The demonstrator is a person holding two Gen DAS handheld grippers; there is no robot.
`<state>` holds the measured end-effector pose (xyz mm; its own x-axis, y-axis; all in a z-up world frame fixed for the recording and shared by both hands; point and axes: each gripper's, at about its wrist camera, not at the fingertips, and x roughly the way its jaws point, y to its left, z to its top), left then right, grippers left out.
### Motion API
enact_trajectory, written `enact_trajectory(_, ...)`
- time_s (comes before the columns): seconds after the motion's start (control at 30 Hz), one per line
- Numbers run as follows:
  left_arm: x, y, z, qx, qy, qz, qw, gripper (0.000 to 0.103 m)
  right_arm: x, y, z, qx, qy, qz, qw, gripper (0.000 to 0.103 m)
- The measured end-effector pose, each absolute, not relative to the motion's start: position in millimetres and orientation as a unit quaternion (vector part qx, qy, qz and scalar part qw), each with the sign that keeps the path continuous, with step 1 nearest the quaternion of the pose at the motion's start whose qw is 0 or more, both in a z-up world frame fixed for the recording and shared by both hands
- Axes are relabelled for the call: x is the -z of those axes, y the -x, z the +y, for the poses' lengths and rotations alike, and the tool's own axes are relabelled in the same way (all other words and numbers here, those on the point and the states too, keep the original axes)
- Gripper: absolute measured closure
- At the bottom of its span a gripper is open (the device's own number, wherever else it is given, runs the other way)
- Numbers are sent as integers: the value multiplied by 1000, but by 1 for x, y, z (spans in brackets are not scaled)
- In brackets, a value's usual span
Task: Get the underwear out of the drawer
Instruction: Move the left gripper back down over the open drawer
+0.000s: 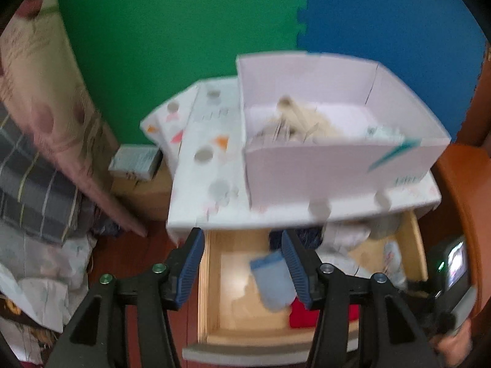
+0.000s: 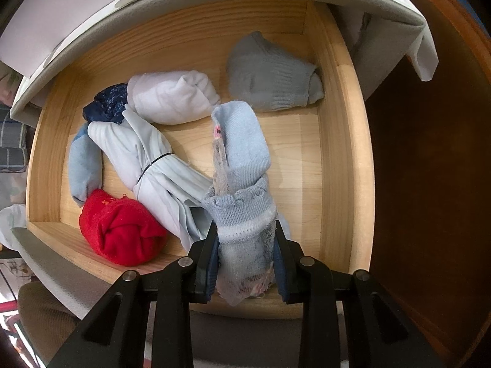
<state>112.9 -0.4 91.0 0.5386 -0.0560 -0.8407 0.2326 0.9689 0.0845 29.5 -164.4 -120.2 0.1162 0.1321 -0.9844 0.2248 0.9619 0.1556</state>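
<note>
Underwear (image 2: pixel 242 165) clamped in your right gripper (image 2: pixel 245 254).
Your left gripper (image 1: pixel 242 263) hangs open above the drawer (image 2: pixel 334 141), lower centre of frame.

I see the drawer (image 2: pixel 334 141) in pale matt wood, the blue bundle (image 2: pixel 245 165) in ribbed knit cloth with mesh, and the right gripper (image 2: pixel 246 257) in black plastic with blue ridged pads.

**Pale-blue bundle clamped at the drawer's front**

Rolled pale-blue knit underwear bundle (image 2: pixel 242 165), ribbed cuff folded over sheer mesh (a pink fleck near the top), pinched between the right gripper (image 2: pixel 245 257) pads, extending up over the open wooden drawer (image 2: pixel 343 141). Blurred in the left wrist view (image 1: pixel 271 279), above the drawer (image 1: pixel 214 312).
</note>
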Motion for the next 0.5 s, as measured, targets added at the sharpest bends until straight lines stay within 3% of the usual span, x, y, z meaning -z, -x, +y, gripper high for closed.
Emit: enact_trajectory(0.5, 22, -82, 23, 29, -60, 545, 836, 49, 119, -28, -144, 44, -115, 662, 739, 74)
